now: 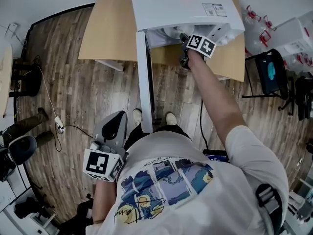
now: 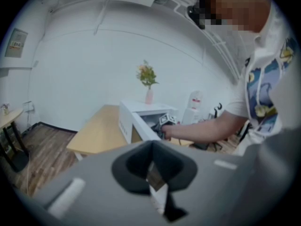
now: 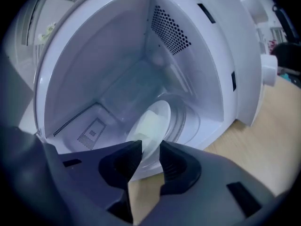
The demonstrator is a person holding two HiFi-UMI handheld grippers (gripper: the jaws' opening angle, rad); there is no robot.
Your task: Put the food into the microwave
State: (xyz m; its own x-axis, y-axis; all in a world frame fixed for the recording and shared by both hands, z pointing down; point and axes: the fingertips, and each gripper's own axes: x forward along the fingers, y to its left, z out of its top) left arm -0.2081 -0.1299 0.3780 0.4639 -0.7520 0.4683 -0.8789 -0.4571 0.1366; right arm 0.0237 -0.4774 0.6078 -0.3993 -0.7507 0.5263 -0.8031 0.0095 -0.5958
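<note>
Reaching right gripper [image 3: 150,147]: poking into the open microwave [image 3: 113,51], jaws standing apart.
Plate [image 3: 162,114]: lying on the microwave floor just ahead of the right gripper, near rim sitting in the gap between the jaws, seemingly not being pinched.
Food [image 3: 146,126]: resting as a pale lump on the plate, just beyond the jaw tips.
Left gripper [image 2: 151,166]: hanging well back from the microwave, jaws pressing together, carrying nothing.
Door [image 1: 145,82]: standing open, left of the right gripper.
</note>
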